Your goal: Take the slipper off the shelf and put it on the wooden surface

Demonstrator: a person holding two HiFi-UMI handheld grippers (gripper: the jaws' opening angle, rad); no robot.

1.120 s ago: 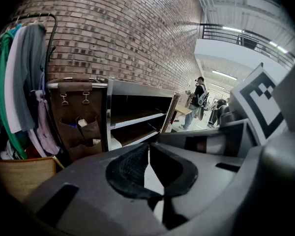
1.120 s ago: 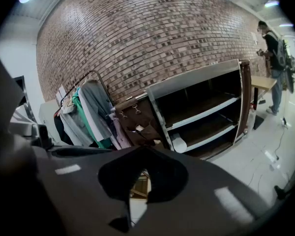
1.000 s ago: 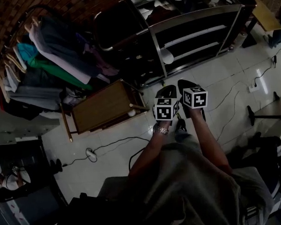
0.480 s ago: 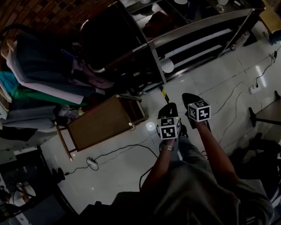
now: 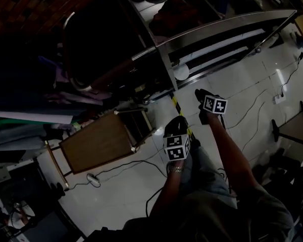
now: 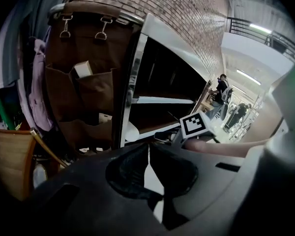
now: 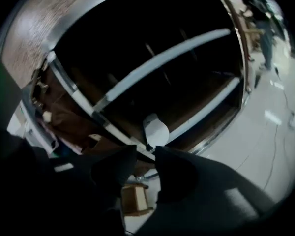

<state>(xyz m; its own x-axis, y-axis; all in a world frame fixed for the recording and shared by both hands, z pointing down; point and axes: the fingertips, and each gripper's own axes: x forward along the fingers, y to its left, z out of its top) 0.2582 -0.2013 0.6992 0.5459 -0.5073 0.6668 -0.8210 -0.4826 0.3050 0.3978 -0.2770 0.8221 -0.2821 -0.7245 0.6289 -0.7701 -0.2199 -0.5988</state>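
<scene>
The white slipper [image 5: 181, 71] lies on a low shelf of the metal rack [image 5: 217, 26]; it also shows in the left gripper view as the slipper [image 6: 130, 131] and in the right gripper view as the slipper [image 7: 156, 129]. The wooden surface [image 5: 98, 142] is a small table on the floor, left of the rack. My right gripper [image 5: 199, 94] is out ahead, a short way from the shelf. The right gripper [image 7: 145, 156] has its jaws opening with nothing between them, and it points at the slipper. My left gripper [image 5: 178, 122] hangs back, and the left gripper [image 6: 147, 150] is shut and empty.
Hanging clothes [image 5: 30, 110] fill the left side. A brown pocket organiser [image 6: 83, 82] hangs beside the rack's post. Cables [image 5: 141, 158] run over the white tiled floor, and yellow-black tape [image 5: 178, 105] marks it near the rack. People [image 6: 221, 90] stand far off.
The two grippers were side by side; now the right one is ahead toward the shelf and the left one has dropped back. The rack and wooden table sit closer in view.
</scene>
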